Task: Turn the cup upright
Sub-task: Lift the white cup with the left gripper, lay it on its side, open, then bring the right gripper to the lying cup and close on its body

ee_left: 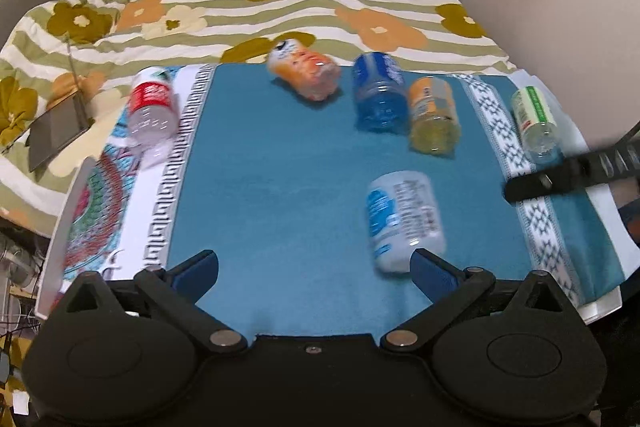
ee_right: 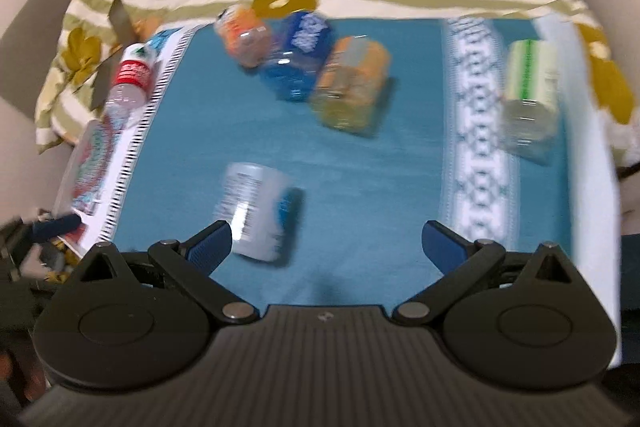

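Your left gripper point(ee_left: 314, 267) and right gripper point(ee_right: 326, 239) both have their jaws wide apart. The white cup point(ee_left: 404, 221) lies on its side on the blue cloth point(ee_left: 272, 179).

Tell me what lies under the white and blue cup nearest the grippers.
The white and blue cup lies on its side on the teal cloth, which spreads bare around it. Whatever the cloth covers is hidden. Both grippers, left and right, are open.

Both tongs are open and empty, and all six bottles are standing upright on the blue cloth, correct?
Not quite. The bottles lie on their sides, for instance the white-labelled bottle nearest the left tongs; the left wrist view shows it. The right tongs are open and empty too.
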Available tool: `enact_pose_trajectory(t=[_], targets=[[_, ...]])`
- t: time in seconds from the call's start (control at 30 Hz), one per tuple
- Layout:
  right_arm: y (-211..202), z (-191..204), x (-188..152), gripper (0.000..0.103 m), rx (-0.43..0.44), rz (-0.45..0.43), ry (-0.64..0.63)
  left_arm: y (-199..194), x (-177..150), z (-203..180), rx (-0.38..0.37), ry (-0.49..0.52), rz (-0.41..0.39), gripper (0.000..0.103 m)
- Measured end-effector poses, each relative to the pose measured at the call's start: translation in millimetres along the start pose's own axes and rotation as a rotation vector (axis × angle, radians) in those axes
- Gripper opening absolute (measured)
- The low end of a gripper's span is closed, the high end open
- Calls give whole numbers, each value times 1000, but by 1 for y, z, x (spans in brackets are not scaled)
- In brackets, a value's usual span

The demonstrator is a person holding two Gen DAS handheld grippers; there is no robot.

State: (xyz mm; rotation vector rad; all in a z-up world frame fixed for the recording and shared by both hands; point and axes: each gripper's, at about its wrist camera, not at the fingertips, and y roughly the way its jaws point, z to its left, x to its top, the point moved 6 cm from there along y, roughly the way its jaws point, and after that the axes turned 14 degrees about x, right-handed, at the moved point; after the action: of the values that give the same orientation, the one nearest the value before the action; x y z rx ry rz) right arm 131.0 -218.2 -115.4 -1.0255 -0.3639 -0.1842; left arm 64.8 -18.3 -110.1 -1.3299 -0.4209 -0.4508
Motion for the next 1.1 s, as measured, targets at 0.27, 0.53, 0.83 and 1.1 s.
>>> enact_pose_trajectory(t=[0.27,0.53,0.83,1.1], targets=[[72,16,32,103,49,131,122,17,-21,52,-12,-53,52,103],[112,13,35,94,44,196,220,34,-34,83,-15,-89,98,103],[124,10,30,74,48,214,249,38,-34,93,-29,-89,112,103],[105,18,32,69,67,141,238,31,-26,90,-42,-67,96,103]])
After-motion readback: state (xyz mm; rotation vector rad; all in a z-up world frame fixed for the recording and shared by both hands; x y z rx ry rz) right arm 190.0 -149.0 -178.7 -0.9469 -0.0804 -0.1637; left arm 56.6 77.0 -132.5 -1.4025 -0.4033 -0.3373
